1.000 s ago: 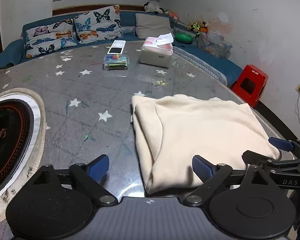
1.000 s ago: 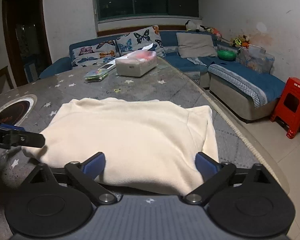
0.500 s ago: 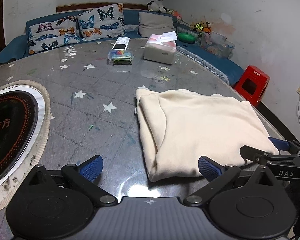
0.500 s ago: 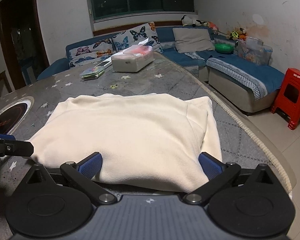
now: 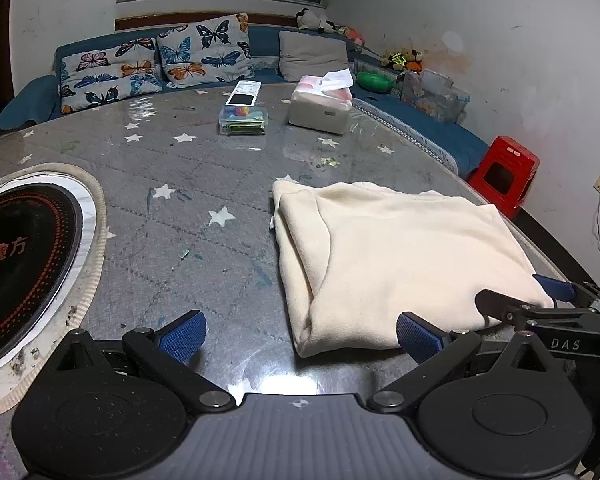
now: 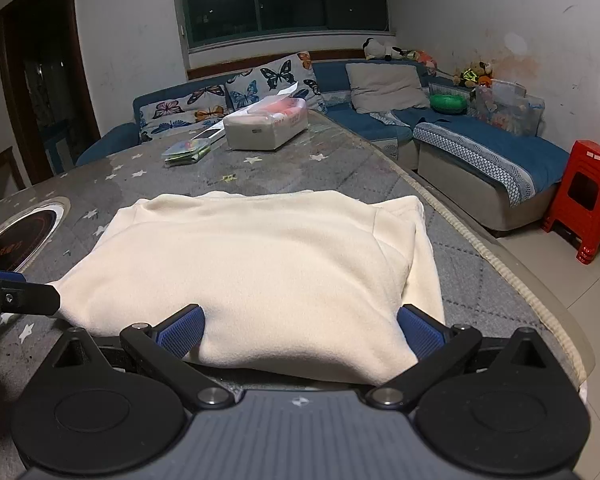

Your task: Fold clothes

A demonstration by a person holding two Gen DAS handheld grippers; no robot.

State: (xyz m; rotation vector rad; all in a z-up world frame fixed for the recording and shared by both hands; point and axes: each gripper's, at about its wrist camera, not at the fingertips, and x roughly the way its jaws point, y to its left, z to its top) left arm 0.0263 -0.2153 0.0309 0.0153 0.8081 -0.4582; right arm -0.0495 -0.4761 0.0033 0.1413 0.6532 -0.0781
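Cream sweater (image 5: 404, 256) lies folded on star-print surface (image 5: 188, 184), near its edge. Left tongs (image 5: 300, 330) spread wide at sweater's corner; right tongs (image 6: 300, 330) wide, straddling its near hem.

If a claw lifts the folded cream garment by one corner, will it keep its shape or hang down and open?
The folded cream garment looks like soft, thick fleece with rounded, puffy folds, so it would probably sag and unfold rather than stay flat. Its layers lie loose at the side edge, so they may slide apart. On the glossy table top it would likely slide easily when pushed.
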